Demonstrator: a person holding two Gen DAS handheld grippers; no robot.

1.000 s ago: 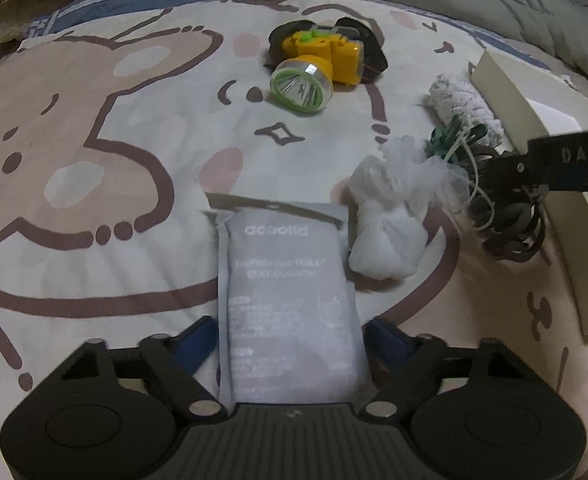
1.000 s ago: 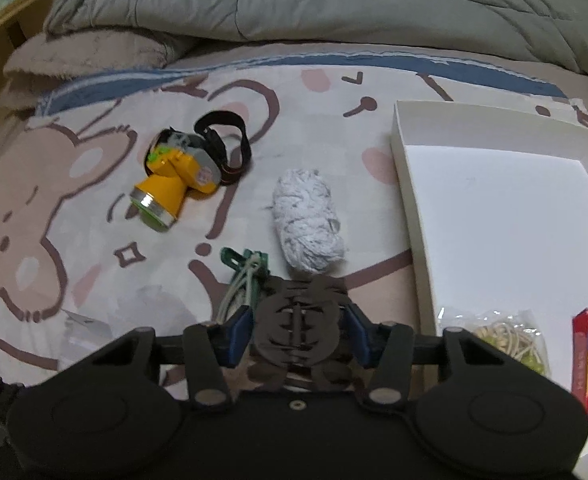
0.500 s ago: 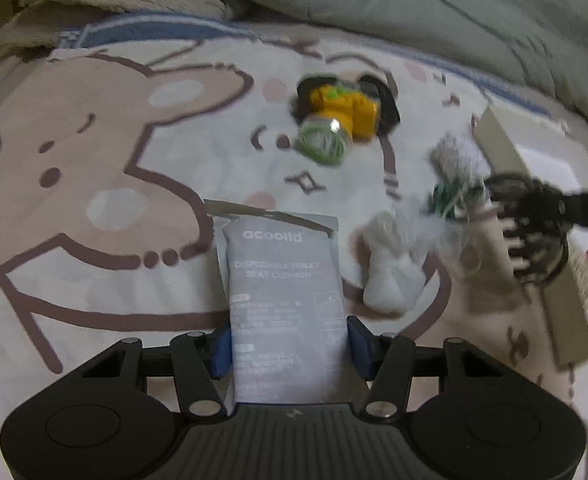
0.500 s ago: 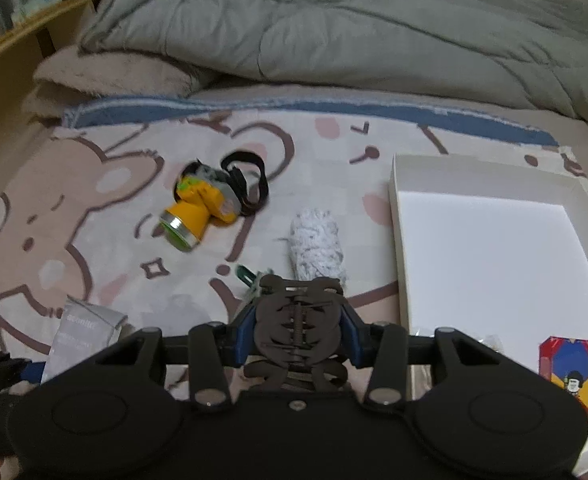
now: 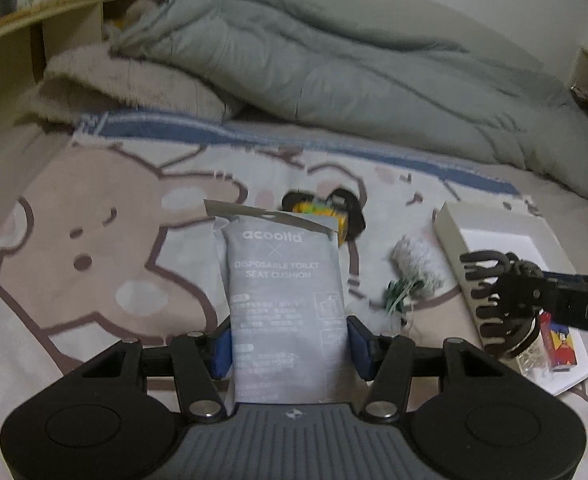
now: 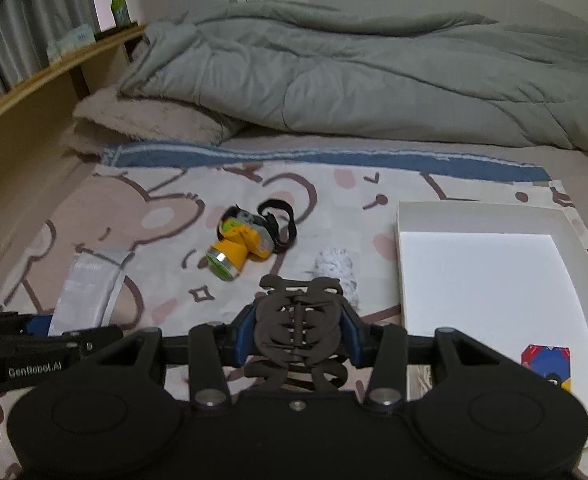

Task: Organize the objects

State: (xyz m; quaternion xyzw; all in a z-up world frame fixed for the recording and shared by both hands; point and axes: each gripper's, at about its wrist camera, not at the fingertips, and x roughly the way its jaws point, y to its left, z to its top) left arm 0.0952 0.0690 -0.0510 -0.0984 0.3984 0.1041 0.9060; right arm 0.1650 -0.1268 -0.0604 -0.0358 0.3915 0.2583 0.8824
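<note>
The left gripper [image 5: 287, 346] is clamped on a flat grey sachet [image 5: 285, 300], its blue pads pressing both long edges near the lower half. The sachet is a soft foil-like packet printed in white with "acoolid" and "DISPOSABLE TOILET SEAT CUSHION", with a strip of its top seal folded over; it is held off the bed, upright and tilted slightly. The jaws closed in on it within the last second and now grip it firmly.

The right gripper [image 6: 298, 330] is closed on a dark brown claw hair clip [image 6: 298, 320], whose curved interlocking teeth and central spring bar face upward between the blue pads. Seen from the left wrist, the clip [image 5: 494, 300] hangs over the near left edge of a shallow white cardboard tray [image 6: 482, 216] that lies toward the right side of the bed.

In the tray's near corner lies a small red, blue and yellow packet [image 6: 546, 364], with a clear bag, its contents unclear, beside it [image 5: 532, 356].

On the cartoon-bear bedsheet [image 6: 165, 216] sit a yellow headlamp [image 6: 239, 246] with a black strap, near the middle, and a white bundled cloth [image 6: 340, 272] between it and the tray. A small green and white tangle [image 5: 402, 294] lies just beside the bundle. A rumpled grey duvet [image 6: 354, 68] covers the far end of the bed.
</note>
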